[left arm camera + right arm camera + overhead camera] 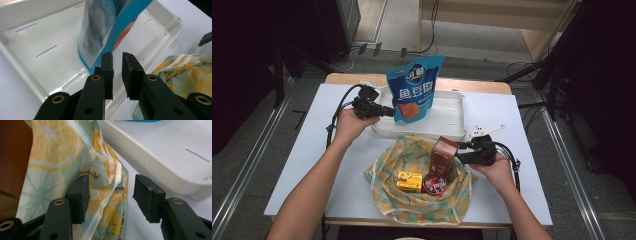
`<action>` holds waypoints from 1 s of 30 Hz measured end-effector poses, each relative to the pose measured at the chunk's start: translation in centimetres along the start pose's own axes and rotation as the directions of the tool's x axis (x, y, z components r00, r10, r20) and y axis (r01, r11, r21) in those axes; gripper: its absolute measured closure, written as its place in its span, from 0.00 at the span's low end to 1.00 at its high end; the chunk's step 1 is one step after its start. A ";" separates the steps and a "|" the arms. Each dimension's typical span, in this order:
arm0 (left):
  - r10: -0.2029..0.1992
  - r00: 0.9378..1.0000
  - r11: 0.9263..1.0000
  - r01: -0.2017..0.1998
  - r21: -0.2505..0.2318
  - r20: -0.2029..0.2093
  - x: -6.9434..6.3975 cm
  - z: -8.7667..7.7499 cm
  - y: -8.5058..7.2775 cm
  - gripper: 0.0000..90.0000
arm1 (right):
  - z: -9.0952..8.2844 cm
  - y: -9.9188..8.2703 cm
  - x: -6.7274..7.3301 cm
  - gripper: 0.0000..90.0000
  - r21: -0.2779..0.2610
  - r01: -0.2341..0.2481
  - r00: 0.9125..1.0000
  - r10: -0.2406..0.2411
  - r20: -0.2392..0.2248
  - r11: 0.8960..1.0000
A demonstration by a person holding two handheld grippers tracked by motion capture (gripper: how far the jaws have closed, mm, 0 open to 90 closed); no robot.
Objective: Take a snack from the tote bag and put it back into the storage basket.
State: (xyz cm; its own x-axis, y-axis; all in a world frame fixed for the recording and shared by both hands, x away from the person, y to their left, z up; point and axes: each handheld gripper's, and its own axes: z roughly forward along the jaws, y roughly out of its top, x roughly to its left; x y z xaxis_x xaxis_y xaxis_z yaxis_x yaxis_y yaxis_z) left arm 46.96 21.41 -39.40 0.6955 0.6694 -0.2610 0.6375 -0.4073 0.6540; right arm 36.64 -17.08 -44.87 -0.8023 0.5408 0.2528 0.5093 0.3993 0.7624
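A blue snack pouch (414,87) stands upright in the white tray (447,131). My left gripper (388,112) is at the pouch's lower left corner. In the left gripper view the jaws (117,56) stand a narrow gap apart with nothing between the pads, and the pouch's (100,30) blue edge ends just beyond the tips. My right gripper (461,150) is at the right rim of a lemon-print cloth bag (422,205). Its jaws (111,182) are open around a fold of the cloth (50,152), and one pad touches it.
In the cloth bag stand a brown box (443,155), a yellow box (409,181) and a round red tin (434,183). The tray's wall (155,162) runs close beside the right gripper. A white sheet (307,150) covers the table.
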 end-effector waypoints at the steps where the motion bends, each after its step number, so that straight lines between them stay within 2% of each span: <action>1: -0.006 1.000 1.000 0.006 0.004 -0.002 0.1 0.2 -0.1 0.91 | 0.0 0.0 0.0 0.53 0.000 -0.001 1.000 0.001 0.000 1.000; 10: -0.020 0.999 1.000 0.019 -0.010 -0.034 0.3 1.1 -0.2 0.95 | 0.0 0.0 0.0 0.53 0.001 0.001 1.000 -0.001 0.001 1.000; 15: -0.067 0.997 0.998 0.067 -0.023 -0.035 0.5 1.2 -0.2 0.97 | 0.0 0.0 -0.1 0.53 -0.001 0.003 1.000 -0.003 0.000 1.000; 17: -0.042 0.998 0.999 0.041 -0.019 -0.052 0.3 1.0 -0.3 1.00 | 0.0 0.0 0.0 0.53 -0.001 0.003 1.000 -0.003 0.000 1.000; 19: -0.040 0.998 0.999 0.040 -0.013 -0.043 0.3 0.8 -0.5 1.00 | -0.1 0.0 0.0 0.53 -0.001 0.002 1.000 -0.002 -0.001 1.000; 20: -0.032 0.998 0.999 0.031 -0.012 -0.056 0.2 0.7 -0.5 1.00 | 0.0 0.0 -0.1 0.53 0.001 0.001 1.000 -0.001 0.000 1.000; 22: -0.020 0.998 1.000 0.019 -0.006 -0.054 0.1 0.7 -0.5 1.00 | 0.0 0.0 -0.1 0.53 0.002 -0.001 1.000 0.001 0.001 1.000; 27: -0.023 0.998 1.000 0.022 -0.019 -0.051 0.3 0.8 -0.5 1.00 | 0.0 0.0 0.0 0.54 0.002 0.004 1.000 -0.004 0.002 1.000; 30: -0.041 0.998 0.999 0.039 -0.029 -0.056 0.4 0.9 -0.3 1.00 | 0.1 0.0 0.0 0.54 0.003 0.003 1.000 -0.003 0.002 1.000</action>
State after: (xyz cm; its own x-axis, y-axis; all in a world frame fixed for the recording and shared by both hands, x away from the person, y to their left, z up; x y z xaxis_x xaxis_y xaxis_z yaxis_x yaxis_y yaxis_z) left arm 47.32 21.21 -40.36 0.6493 0.7194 -0.2469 0.6541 -0.3626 0.6638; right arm 36.67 -17.03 -44.92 -0.8034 0.5407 0.2495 0.5079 0.4033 0.7612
